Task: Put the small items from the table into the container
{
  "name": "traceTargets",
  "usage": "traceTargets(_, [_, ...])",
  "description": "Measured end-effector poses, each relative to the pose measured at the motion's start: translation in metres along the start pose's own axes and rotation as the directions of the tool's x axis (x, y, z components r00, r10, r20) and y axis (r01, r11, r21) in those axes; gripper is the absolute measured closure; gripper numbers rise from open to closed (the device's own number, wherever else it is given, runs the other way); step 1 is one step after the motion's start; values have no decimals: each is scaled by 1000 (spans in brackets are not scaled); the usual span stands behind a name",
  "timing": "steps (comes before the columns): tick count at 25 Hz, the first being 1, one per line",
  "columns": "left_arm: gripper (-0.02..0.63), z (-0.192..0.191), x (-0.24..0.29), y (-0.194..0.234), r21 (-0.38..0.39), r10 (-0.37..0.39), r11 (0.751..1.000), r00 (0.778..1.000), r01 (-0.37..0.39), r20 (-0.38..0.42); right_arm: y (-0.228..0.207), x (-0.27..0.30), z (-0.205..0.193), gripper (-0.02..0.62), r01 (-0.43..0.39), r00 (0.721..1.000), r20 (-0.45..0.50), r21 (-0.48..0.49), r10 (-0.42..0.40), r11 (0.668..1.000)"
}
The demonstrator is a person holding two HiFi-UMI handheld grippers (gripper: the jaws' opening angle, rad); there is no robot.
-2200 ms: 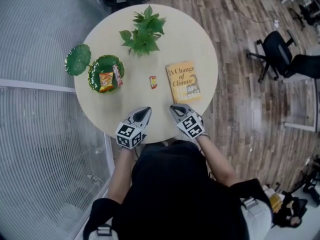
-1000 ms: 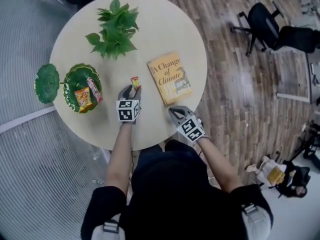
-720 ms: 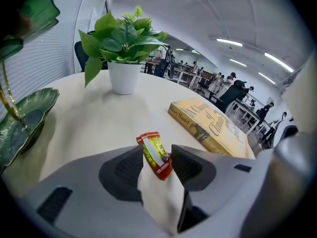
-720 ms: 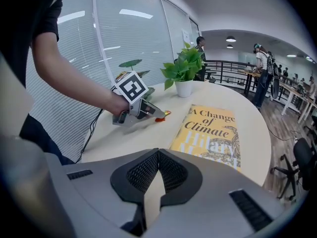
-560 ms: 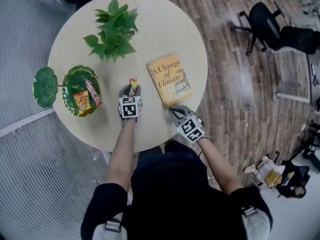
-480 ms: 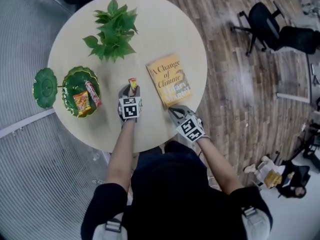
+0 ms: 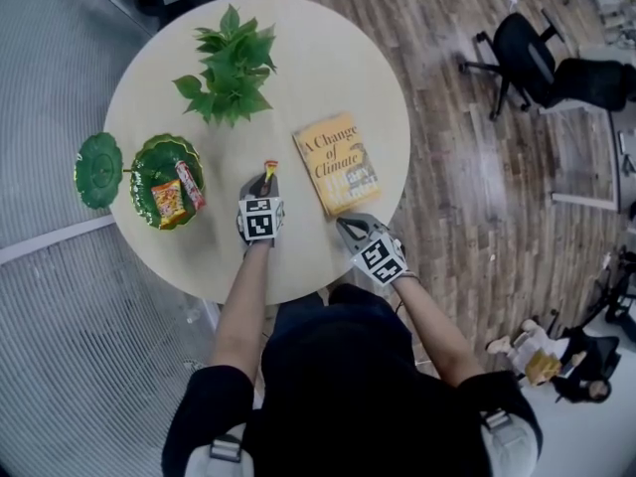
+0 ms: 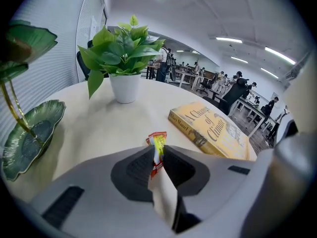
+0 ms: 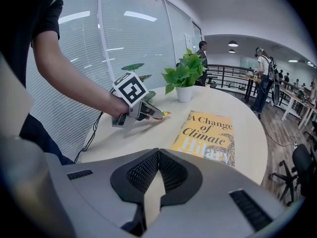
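A small red and yellow snack packet (image 7: 269,168) lies mid-table beside the book. My left gripper (image 7: 266,179) is at it, and its jaws are closing with the packet (image 8: 157,142) pinched upright between the pads. The right gripper view shows that gripper (image 9: 148,114) low over the table, the packet (image 9: 165,114) sticking out of its tips. A green leaf-shaped bowl (image 7: 149,162) at the table's left holds an orange packet (image 7: 167,202) and a red stick packet (image 7: 191,185). My right gripper (image 7: 345,225) rests shut and empty near the front edge.
A yellow book (image 7: 338,162) lies right of the packet. A potted green plant (image 7: 231,63) stands at the back of the round table (image 7: 328,58). A smaller green leaf dish (image 7: 98,170) sits left of the bowl. Office chairs (image 7: 527,48) stand on the wooden floor to the right.
My left gripper moved from the table's front edge up to the packet, and its jaws have come together round it. The right gripper has stayed put.
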State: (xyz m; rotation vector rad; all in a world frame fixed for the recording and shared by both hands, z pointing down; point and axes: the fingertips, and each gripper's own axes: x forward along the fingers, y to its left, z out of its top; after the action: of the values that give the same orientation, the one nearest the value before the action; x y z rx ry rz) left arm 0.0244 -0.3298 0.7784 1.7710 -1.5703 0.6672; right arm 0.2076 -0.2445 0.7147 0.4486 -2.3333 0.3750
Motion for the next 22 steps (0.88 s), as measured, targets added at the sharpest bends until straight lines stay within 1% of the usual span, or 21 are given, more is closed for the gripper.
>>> traceTargets(4, [549, 8, -23, -6, -2, 3, 1000, 1000, -3, 29, 2, -7, 5, 572, 4, 1000, 21, -11, -4, 1000])
traceTargets(9, [549, 8, -67, -28, -11, -14, 1000, 997, 15, 81, 10, -18, 10, 572, 2, 999, 49, -16, -1, 1000])
traceTargets(15, [549, -3, -125, -52, -10, -32, 999, 990, 34, 135, 20, -26, 9, 572, -16, 997, 72, -40, 19, 999])
traceTargets(18, [551, -6, -152, -51, -21, -6, 1000, 985, 9, 170, 26, -27, 10, 572, -26, 996, 85, -57, 31, 998])
traceTargets(22, [551, -12, -179, -42, -21, 35, 999, 981, -31, 191, 36, -28, 15, 572, -38, 994, 98, -82, 46, 996])
